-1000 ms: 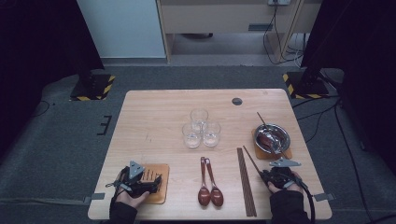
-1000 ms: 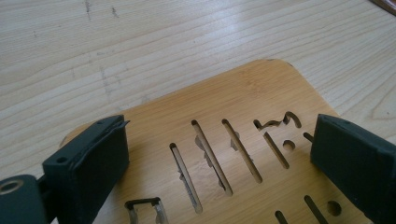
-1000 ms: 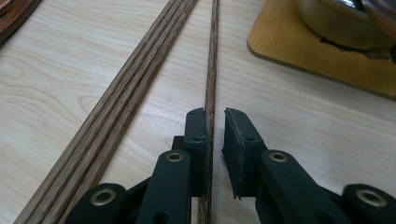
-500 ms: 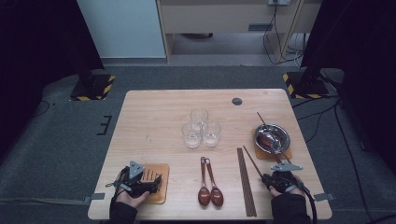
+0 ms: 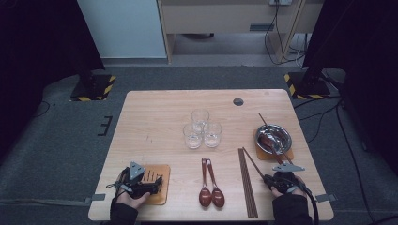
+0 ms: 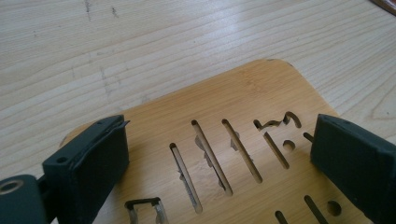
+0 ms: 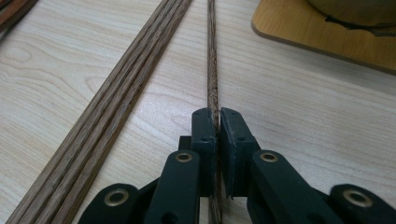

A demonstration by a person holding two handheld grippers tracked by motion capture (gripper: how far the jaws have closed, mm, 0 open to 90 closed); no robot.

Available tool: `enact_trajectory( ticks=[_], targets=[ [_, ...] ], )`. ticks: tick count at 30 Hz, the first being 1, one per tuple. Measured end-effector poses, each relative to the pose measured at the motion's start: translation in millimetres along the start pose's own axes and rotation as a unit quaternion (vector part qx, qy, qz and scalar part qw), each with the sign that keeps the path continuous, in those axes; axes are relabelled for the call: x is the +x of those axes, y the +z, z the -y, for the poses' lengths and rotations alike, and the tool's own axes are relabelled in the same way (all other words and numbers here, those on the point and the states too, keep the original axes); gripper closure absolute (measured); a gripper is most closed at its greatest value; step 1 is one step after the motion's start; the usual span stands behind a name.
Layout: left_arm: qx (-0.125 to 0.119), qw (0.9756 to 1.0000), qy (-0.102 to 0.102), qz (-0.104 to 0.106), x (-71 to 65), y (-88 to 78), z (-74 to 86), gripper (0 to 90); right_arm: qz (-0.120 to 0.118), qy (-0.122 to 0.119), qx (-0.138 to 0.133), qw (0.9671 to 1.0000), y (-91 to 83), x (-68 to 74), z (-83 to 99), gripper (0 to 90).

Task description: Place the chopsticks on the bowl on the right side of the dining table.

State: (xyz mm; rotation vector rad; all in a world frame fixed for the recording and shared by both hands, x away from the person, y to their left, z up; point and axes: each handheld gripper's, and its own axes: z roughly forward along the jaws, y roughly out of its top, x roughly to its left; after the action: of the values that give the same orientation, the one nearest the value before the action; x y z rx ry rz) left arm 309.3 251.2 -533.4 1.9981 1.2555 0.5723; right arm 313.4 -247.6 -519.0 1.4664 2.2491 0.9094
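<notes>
My right gripper [image 5: 271,180] rests at the table's front right. In the right gripper view its jaws [image 7: 216,116] have just been closing and now pinch a single dark wooden chopstick [image 7: 212,70], which runs straight ahead along the table. In the high view this chopstick [image 5: 253,161] slants up and left from the gripper. My left gripper [image 5: 154,183] lies at the front left, open. Its jaws [image 6: 219,140] stand wide apart over a slotted wooden coaster [image 6: 243,93], with nothing between them.
A bundle of chopsticks [image 5: 247,183] lies left of the held one. Two dark spoons [image 5: 209,183] lie at the front middle, and three glasses [image 5: 202,129] stand at the centre. A metal bowl [image 5: 273,138] sits on another coaster [image 5: 263,152] at the right.
</notes>
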Motion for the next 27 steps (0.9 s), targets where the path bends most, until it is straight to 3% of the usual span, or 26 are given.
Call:
enact_trajectory(
  ticks=[20,27],
  targets=[
    [0.000,1.0000,0.000,0.000,0.0,0.0,0.0,3.4,-0.017,0.023,-0.053,0.9982,-25.4,-8.8,-13.2,85.0],
    [0.000,1.0000,0.000,0.000,0.0,0.0,0.0,3.4,-0.024,0.019,-0.070,0.9971,-33.7,-9.4,-19.0,85.0]
  ],
)
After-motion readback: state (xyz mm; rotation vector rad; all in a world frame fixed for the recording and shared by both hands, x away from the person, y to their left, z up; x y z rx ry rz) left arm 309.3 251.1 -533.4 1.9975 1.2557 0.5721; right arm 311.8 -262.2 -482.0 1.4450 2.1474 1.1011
